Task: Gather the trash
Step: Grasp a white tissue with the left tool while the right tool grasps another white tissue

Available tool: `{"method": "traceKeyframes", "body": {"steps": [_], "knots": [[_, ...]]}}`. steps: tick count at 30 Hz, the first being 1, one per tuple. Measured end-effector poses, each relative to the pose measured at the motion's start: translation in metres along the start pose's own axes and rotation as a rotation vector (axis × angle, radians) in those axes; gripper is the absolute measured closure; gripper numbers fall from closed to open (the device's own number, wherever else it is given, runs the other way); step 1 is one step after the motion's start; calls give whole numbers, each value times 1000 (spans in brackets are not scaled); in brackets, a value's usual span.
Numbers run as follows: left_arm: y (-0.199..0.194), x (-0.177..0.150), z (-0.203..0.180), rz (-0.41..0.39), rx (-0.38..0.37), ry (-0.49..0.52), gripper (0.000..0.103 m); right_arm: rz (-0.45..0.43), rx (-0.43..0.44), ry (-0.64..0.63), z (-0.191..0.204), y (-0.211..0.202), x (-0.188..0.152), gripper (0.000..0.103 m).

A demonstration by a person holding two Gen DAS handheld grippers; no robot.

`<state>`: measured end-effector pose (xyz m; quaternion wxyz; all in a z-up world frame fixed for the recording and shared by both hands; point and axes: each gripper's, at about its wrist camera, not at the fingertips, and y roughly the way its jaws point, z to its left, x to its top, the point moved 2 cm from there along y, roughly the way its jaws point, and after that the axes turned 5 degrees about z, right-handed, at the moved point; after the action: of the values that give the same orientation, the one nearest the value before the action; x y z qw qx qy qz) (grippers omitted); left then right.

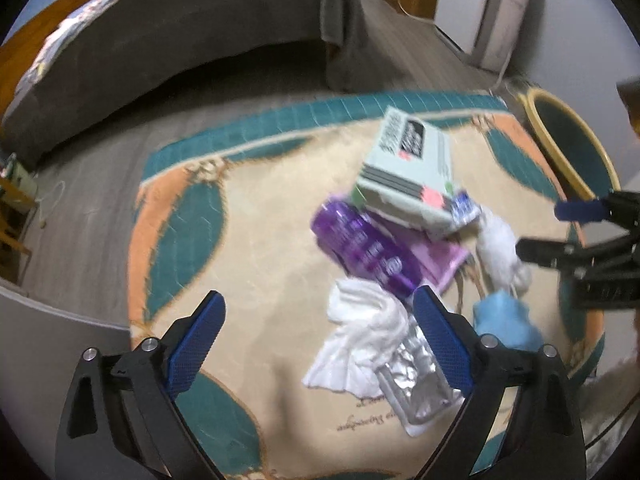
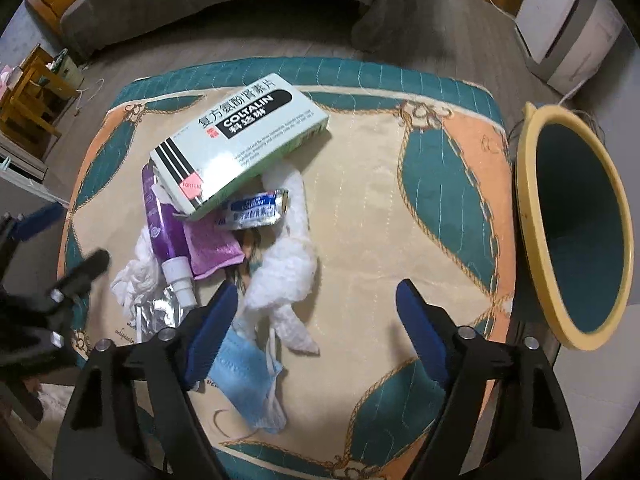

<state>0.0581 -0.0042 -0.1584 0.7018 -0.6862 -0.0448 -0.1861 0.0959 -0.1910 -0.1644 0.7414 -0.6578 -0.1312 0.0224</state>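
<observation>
A pile of trash lies on a patterned mat (image 2: 360, 200): a pale green Coltalin box (image 2: 240, 136) (image 1: 412, 168), a purple bottle (image 2: 164, 224) (image 1: 364, 248), a pink cloth (image 2: 212, 248), white tissue (image 1: 360, 340), a foil blister pack (image 1: 416, 384), a white cotton wad (image 2: 288, 276) and a blue face mask (image 2: 244, 372) (image 1: 504, 320). My left gripper (image 1: 320, 336) is open above the tissue. My right gripper (image 2: 316, 320) is open above the cotton wad and mask. A yellow-rimmed teal bin (image 2: 576, 232) lies on its side at the mat's right.
A grey sofa (image 1: 160, 64) stands behind the mat on wooden flooring. A white cabinet (image 2: 568, 28) stands at the back right. Wooden furniture (image 2: 32, 96) stands at the left.
</observation>
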Motion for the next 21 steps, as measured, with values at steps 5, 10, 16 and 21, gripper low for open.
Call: {"method": "traceKeyframes", "body": {"steps": [5, 10, 16, 21], "knots": [[23, -15, -11, 93, -2, 56, 19, 15, -6, -17, 4, 0, -4, 28], [32, -17, -20, 113, -10, 82, 21, 36, -13, -15, 2, 6, -3, 28], [41, -14, -18, 140, -18, 65, 37, 107, 27, -40, 11, 25, -4, 29], [44, -6, -8, 143, -43, 47, 53, 136, 50, -36, 11, 35, 0, 67]]}}
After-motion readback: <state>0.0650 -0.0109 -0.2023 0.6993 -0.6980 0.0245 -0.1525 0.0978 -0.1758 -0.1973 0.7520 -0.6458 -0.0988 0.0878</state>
